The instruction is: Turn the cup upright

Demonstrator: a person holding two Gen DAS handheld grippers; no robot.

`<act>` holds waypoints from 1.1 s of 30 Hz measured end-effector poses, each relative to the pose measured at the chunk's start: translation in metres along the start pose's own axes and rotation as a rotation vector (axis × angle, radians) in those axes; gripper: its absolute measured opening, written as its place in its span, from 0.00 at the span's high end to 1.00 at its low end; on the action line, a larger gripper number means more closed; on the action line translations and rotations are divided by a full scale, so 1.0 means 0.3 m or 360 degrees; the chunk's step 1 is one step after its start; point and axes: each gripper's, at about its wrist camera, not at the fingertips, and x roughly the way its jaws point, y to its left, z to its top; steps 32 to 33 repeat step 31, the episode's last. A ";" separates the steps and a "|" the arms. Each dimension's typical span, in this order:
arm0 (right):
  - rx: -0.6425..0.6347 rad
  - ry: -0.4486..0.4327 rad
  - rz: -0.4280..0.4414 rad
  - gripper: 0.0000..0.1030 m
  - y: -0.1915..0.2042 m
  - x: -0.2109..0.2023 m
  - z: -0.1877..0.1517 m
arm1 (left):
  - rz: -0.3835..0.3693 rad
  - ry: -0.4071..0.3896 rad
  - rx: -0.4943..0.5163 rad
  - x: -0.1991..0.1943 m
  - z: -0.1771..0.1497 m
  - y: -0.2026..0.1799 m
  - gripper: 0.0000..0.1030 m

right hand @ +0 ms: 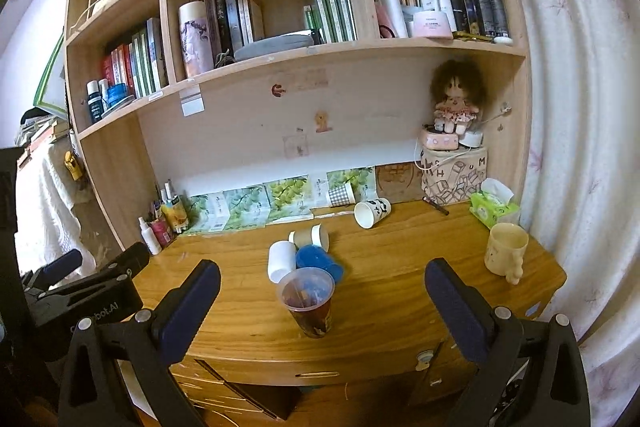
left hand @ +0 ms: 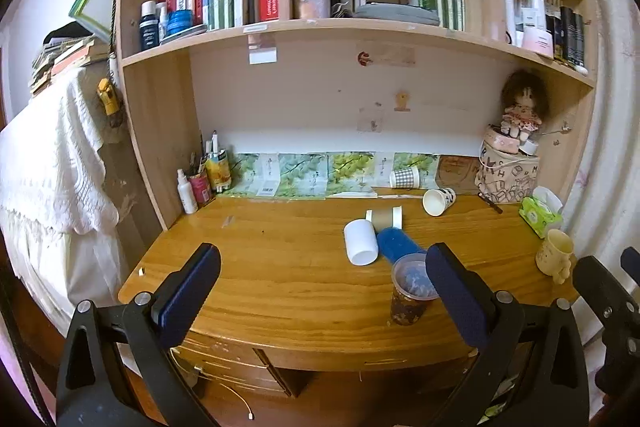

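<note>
Several cups lie on their sides on the wooden desk [left hand: 280, 291]: a white cup [left hand: 361, 242] [right hand: 280, 259], a blue cup [left hand: 396, 243] [right hand: 318, 259], a brown paper cup [left hand: 384, 218] [right hand: 310, 237], a white patterned paper cup [left hand: 439, 201] [right hand: 372, 213] and a checked cup [left hand: 404, 178] [right hand: 341, 195] at the back. A clear plastic cup [left hand: 412, 289] [right hand: 309, 301] stands upright near the front edge. My left gripper [left hand: 320, 303] is open and empty over the front edge. My right gripper [right hand: 320, 311] is open and empty, with the clear cup between its fingers' lines but farther off.
A cream mug [left hand: 554, 255] [right hand: 505, 250] stands upright at the right edge beside a green tissue pack [left hand: 540, 213] [right hand: 494, 205]. A patterned box with a doll [left hand: 506, 175] [right hand: 454, 175] sits at the back right. Bottles and pens [left hand: 200, 183] [right hand: 164, 223] stand at the back left. Shelves hang above.
</note>
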 end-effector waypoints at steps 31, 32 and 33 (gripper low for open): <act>-0.0032 0.0045 -0.0046 0.01 -0.022 0.039 -0.002 | -0.0073 -0.0053 0.0091 -0.001 0.007 -0.061 0.00; -0.0032 0.0045 -0.0046 0.01 -0.022 0.039 -0.002 | -0.0073 -0.0053 0.0091 -0.001 0.007 -0.061 0.00; -0.0032 0.0045 -0.0046 0.01 -0.022 0.039 -0.002 | -0.0073 -0.0053 0.0091 -0.001 0.007 -0.061 0.00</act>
